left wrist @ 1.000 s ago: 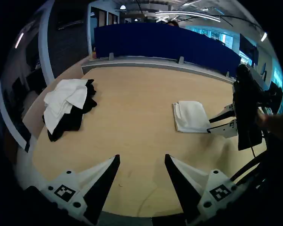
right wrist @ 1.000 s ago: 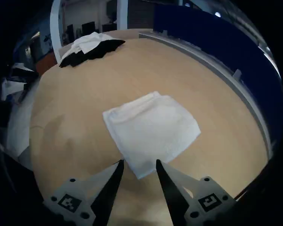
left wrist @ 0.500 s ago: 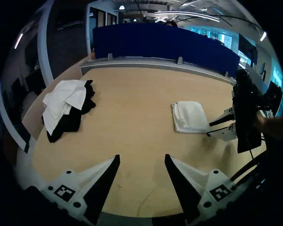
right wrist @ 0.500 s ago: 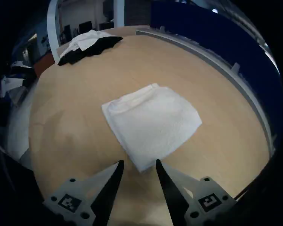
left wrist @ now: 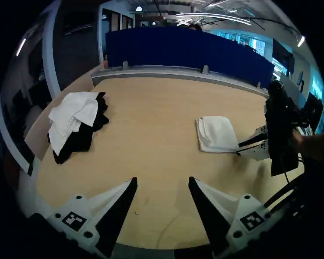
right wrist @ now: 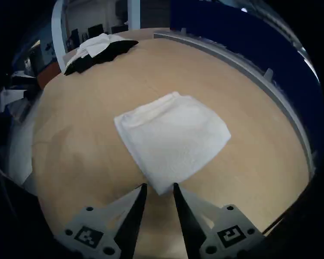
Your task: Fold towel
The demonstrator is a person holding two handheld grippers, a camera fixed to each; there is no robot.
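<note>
Right gripper view: the right gripper stands narrowly parted at a corner of the folded towel.
The white towel's near corner lies between the fingertips, with a slim gap showing on each side, and the towel rests flat on the wooden table. In the left gripper view, the left gripper is spread wide above the tabletop, well apart from the towel. A heap of white and black cloth lies near the table's edge, before a blue partition.
</note>
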